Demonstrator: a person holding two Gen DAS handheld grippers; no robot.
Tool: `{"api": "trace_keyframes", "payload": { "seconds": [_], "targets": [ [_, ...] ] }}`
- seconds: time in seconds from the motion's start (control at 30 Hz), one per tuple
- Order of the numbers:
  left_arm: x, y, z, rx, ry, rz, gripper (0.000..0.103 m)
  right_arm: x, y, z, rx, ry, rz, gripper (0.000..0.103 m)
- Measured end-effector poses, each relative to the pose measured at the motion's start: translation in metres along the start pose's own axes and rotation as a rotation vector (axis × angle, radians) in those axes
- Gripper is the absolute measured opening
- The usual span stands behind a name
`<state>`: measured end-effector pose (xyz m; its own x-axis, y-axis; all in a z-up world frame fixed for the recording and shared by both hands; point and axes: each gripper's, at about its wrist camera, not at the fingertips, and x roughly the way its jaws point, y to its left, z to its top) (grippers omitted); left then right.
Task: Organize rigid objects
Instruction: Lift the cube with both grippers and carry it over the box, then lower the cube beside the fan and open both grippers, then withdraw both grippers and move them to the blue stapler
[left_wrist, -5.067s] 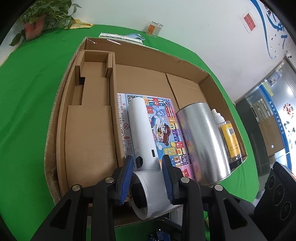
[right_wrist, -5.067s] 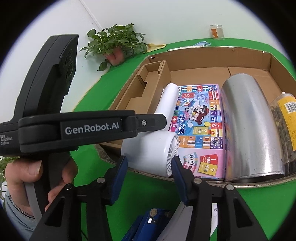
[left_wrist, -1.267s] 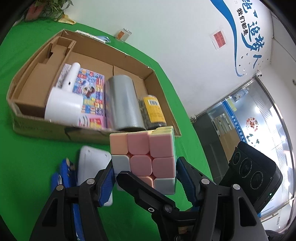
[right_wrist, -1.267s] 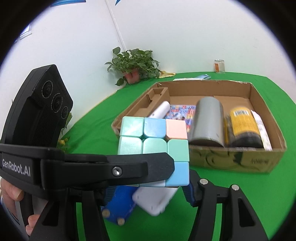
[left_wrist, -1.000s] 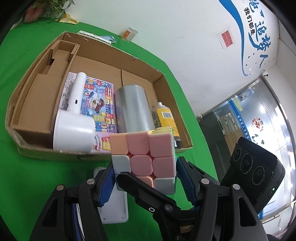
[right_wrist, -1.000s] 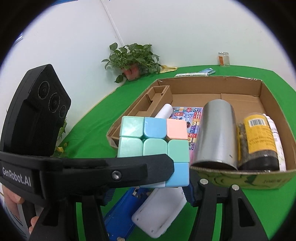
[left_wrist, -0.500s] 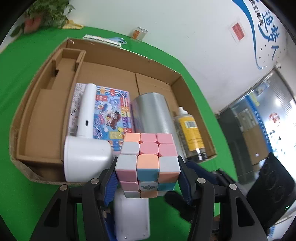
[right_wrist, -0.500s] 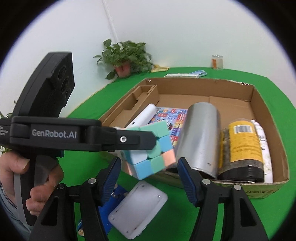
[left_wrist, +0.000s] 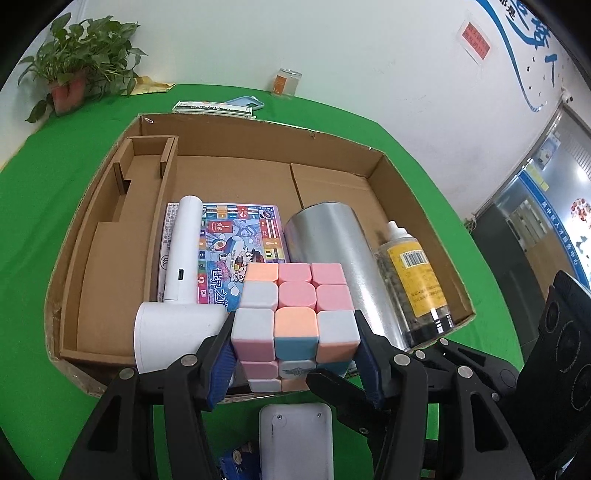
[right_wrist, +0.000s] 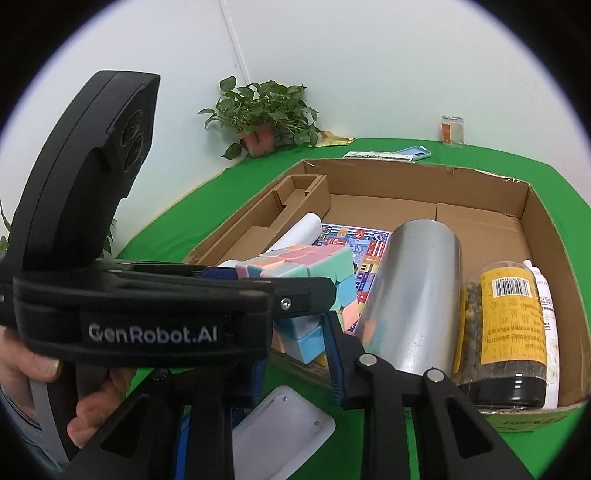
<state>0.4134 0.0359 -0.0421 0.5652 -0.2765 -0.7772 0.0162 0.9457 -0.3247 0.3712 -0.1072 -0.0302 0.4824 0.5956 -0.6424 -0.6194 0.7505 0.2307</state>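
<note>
My left gripper (left_wrist: 293, 354) is shut on a pastel puzzle cube (left_wrist: 295, 321) and holds it above the near edge of the cardboard box (left_wrist: 406, 177). The cube (right_wrist: 314, 273) also shows in the right wrist view, just ahead of and above my right gripper (right_wrist: 295, 354), whose jaws stand apart with nothing between them. In the box lie a white hair dryer (left_wrist: 177, 280), a colourful flat game box (left_wrist: 236, 236), a silver cylinder (left_wrist: 332, 251) and a yellow-labelled bottle (left_wrist: 413, 284).
A white flat device (left_wrist: 295, 439) and a blue item (left_wrist: 236, 461) lie on the green table in front of the box. A cardboard insert (left_wrist: 122, 221) fills the box's left side. A plant (left_wrist: 74, 74), a glass jar (left_wrist: 286, 83) and a phone (left_wrist: 245, 103) are at the back.
My left gripper has carried the cube from the table in front to above the box's near edge and tilted it down. My right gripper has let go of it.
</note>
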Motion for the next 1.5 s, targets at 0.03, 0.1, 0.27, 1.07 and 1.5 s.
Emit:
{"api": "trace_keyframes", "payload": {
  "seconds": [0.03,0.1,0.27,1.07,1.5],
  "targets": [
    [0.001,0.0,0.0,-0.002,0.008,-0.016,0.058,0.001,-0.001,-0.001,0.0,0.004,-0.004,0.028],
    [0.003,0.001,-0.002,-0.008,0.022,-0.032,0.059,0.005,-0.005,-0.003,0.011,0.023,-0.004,0.029],
    [-0.001,0.01,-0.003,-0.046,0.019,-0.107,0.058,0.011,-0.006,-0.006,0.009,0.054,-0.037,0.026],
    [-0.006,0.022,-0.004,-0.058,0.043,-0.045,0.021,0.019,0.007,-0.011,-0.043,0.101,-0.088,0.019],
    [-0.077,0.004,-0.087,0.093,-0.252,0.121,0.102,-0.04,0.019,-0.075,-0.001,-0.027,-0.169,0.102]
  ]
}}
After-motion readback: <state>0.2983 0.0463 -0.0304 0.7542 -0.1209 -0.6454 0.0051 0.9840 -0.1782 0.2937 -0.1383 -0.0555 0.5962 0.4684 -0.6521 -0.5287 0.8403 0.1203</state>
